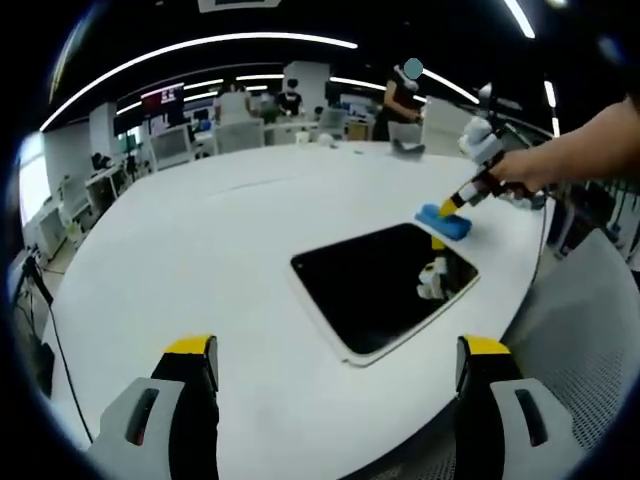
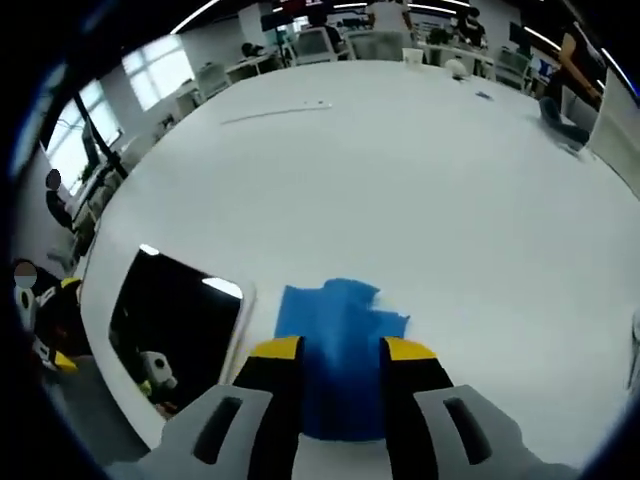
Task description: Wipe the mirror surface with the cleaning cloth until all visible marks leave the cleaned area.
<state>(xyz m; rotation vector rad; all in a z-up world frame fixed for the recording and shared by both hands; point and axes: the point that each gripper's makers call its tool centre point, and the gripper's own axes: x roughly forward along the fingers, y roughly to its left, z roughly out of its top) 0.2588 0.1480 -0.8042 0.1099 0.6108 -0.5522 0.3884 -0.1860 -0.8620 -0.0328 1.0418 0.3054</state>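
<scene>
Your left gripper (image 1: 335,375) hangs with jaws spread wide and nothing between them, the mirror (image 1: 385,285) lying flat on the white table (image 1: 200,260) ahead. Your right gripper (image 2: 340,365) straddles the blue cleaning cloth (image 2: 335,330) just beside the mirror's edge; whether it pinches, I cannot tell.

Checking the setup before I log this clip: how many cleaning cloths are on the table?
1. A blue cloth lies on the white table just beside the mirror, under the right gripper, whose jaws straddle it. None elsewhere on the visible tabletop.
</scene>
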